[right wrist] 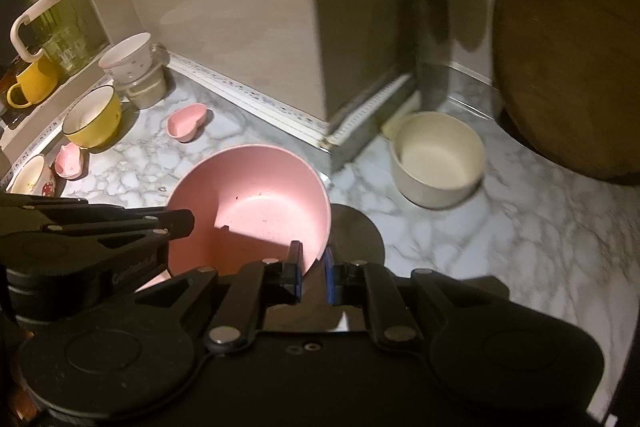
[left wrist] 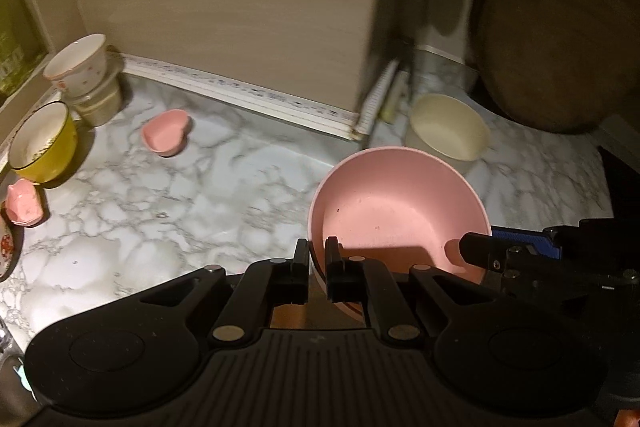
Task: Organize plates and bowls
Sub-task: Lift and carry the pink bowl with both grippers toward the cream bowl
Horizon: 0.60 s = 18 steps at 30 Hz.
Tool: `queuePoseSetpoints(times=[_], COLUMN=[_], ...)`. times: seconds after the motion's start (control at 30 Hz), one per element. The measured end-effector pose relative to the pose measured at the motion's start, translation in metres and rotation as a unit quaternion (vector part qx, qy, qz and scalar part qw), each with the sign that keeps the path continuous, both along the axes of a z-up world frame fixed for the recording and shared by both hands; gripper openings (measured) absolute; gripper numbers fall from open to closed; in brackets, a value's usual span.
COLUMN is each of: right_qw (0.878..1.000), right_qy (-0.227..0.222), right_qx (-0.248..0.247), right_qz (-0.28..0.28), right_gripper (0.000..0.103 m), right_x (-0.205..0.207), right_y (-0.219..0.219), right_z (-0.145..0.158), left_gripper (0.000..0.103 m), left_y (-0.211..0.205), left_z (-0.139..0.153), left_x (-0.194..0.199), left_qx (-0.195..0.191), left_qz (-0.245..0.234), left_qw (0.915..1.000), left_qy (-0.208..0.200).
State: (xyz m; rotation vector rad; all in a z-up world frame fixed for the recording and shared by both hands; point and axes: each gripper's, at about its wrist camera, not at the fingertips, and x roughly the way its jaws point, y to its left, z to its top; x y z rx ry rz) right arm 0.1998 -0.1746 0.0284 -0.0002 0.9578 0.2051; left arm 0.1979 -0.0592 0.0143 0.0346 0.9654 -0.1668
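Observation:
A large pink bowl (left wrist: 400,211) (right wrist: 256,203) is held tilted above the marble counter (left wrist: 180,187) (right wrist: 500,227), and its shadow falls on the counter beneath it. My left gripper (left wrist: 318,255) is shut on its left rim, one finger inside and one outside. My right gripper (right wrist: 314,267) is shut on the opposite rim, blue pads pinching the wall. Each gripper shows in the other's view, the right gripper (left wrist: 480,251) at the right and the left gripper (right wrist: 180,223) at the left. A cream bowl (left wrist: 448,131) (right wrist: 438,159) stands beyond the pink bowl, by the wall corner.
Along the left edge stand a yellow bowl (left wrist: 42,143) (right wrist: 92,123), a floral white bowl (left wrist: 76,65) (right wrist: 126,61) stacked on a container, small pink dishes (left wrist: 24,203) (right wrist: 69,161) and a pink heart dish (left wrist: 166,135) (right wrist: 186,123). A round wooden board (left wrist: 556,27) (right wrist: 568,67) leans at the back right.

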Motion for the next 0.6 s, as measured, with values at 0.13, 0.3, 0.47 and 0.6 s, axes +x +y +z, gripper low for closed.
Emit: queuePoseSetpoints(times=[0.13, 0.3, 0.47, 0.6], right_qw=[1.000, 0.999, 0.999, 0.998], right_qy=[0.002, 0.006, 0.016, 0.032], right_qx=[-0.003, -0.002, -0.002, 0.003], right_qz=[-0.018, -0.035, -0.047, -0.058], right_gripper=[0.010, 0.010, 0.010, 0.010], right_x=[-0.016, -0.030, -0.037, -0.037], right_y=[-0.017, -0.039, -0.061, -0.079], right_z=[-0.001, -0.005, -0.017, -0.033], left_gripper=[0.006, 0.007, 0.007, 0.007], left_y=[-0.017, -0.039, -0.061, -0.080], left_z=[-0.004, -0.012, -0.027, -0.044], left_x=[-0.011, -0.019, -0.020, -0.019], left_qx=[-0.003, -0.002, 0.000, 0.005], left_qz=[-0.019, -0.038, -0.047, -0.052], left_qw=[0.9998, 0.9992, 0.9986, 0.9979], left_qy=[0.002, 0.009, 0.022, 0.040])
